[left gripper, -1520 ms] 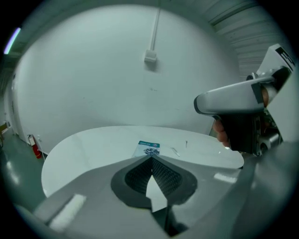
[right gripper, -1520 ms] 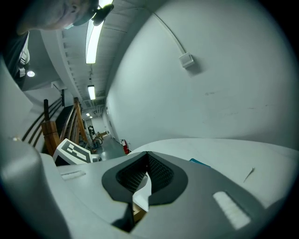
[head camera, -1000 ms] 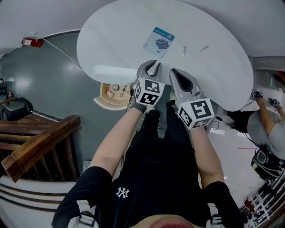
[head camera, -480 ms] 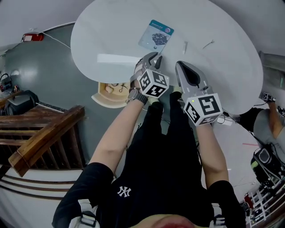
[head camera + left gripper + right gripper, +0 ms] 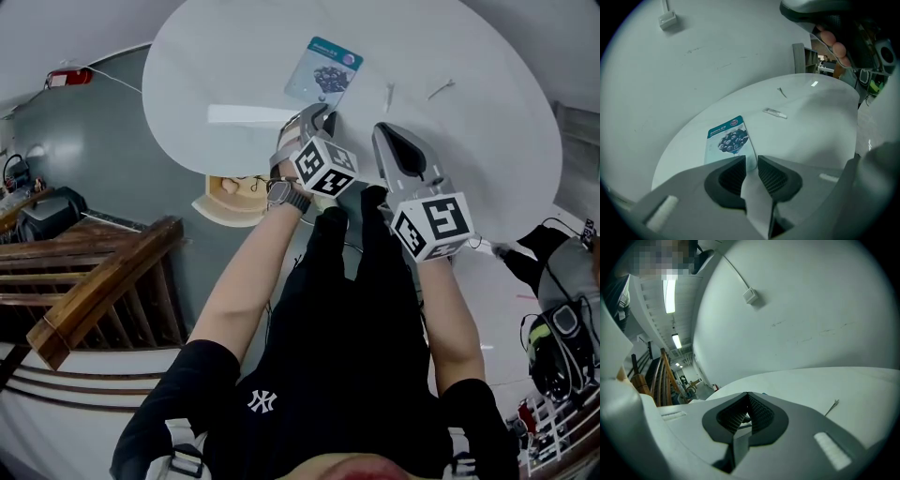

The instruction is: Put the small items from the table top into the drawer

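Moved left gripper nearer packet, upper centre; jaws slightly apart, empty. Right gripper pressed together. Judged light, floppy, slick: best pinched at near edge.

This looks like a large, bare indoor hall, more a workshop or test space than a home. It has a glossy grey floor, fluorescent strip lights overhead and a cable and small box surface-mounted on the white wall. A wooden stair banister stands beside a round white table.
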Available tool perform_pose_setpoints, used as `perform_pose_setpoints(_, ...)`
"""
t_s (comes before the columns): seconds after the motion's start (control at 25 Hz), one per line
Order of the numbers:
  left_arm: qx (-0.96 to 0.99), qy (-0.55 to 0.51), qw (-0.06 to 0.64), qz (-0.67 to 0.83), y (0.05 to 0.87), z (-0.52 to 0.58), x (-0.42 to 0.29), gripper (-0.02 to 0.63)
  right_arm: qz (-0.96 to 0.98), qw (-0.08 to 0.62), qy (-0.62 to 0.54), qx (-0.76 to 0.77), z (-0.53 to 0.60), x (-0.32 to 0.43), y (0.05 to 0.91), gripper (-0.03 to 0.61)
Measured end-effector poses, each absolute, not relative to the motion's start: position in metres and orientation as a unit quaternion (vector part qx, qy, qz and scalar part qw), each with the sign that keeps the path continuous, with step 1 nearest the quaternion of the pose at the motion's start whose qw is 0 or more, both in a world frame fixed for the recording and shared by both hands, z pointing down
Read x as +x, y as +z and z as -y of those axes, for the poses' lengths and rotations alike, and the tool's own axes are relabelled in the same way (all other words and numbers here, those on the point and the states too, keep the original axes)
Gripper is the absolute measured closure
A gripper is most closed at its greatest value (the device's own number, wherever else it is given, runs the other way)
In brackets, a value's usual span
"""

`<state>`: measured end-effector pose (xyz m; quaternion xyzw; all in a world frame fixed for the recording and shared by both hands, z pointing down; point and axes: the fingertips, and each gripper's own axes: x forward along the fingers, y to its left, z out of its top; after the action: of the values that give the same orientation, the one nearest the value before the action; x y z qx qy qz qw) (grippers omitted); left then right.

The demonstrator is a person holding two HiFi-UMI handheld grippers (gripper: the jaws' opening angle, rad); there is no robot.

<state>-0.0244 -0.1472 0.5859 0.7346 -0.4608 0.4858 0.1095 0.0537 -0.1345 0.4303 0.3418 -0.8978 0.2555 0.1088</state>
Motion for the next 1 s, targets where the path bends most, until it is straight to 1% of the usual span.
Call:
perform_pose_setpoints(0.28,0.73,0.499,0.101,0.455,0.588,0.154,-0.024,0.539,0.898,0.106,0.257,0.342,0.138,0.059,0.43,0.555)
perform_pose_setpoints(0.36,0.733,0.493,0.105,0.457,0.592,0.156,-0.024,0.559,0.897,0.107,0.256,0.344,0.138,0.061,0.433,0.555)
perform_pose_setpoints(0.48,0.729,0.487,0.113,0.468,0.596,0.153,-0.037,0.607,0.897,0.104,0.262,0.341,0.136,0.056,0.436,0.555)
perform_pose_setpoints(0.56,0.727,0.478,0.121,0.477,0.594,0.152,-0.041,0.612,0.897,0.103,0.264,0.34,0.136,0.058,0.435,0.555)
perform_pose_setpoints(0.8,0.739,0.398,0.169,0.516,0.573,0.154,-0.04,0.614,0.895,0.102,0.262,0.348,0.136,0.071,0.425,0.555)
perform_pose_setpoints(1.0,0.745,0.338,0.182,0.546,0.54,0.155,-0.051,0.614,0.898,0.098,0.255,0.345,0.133,0.062,0.416,0.555)
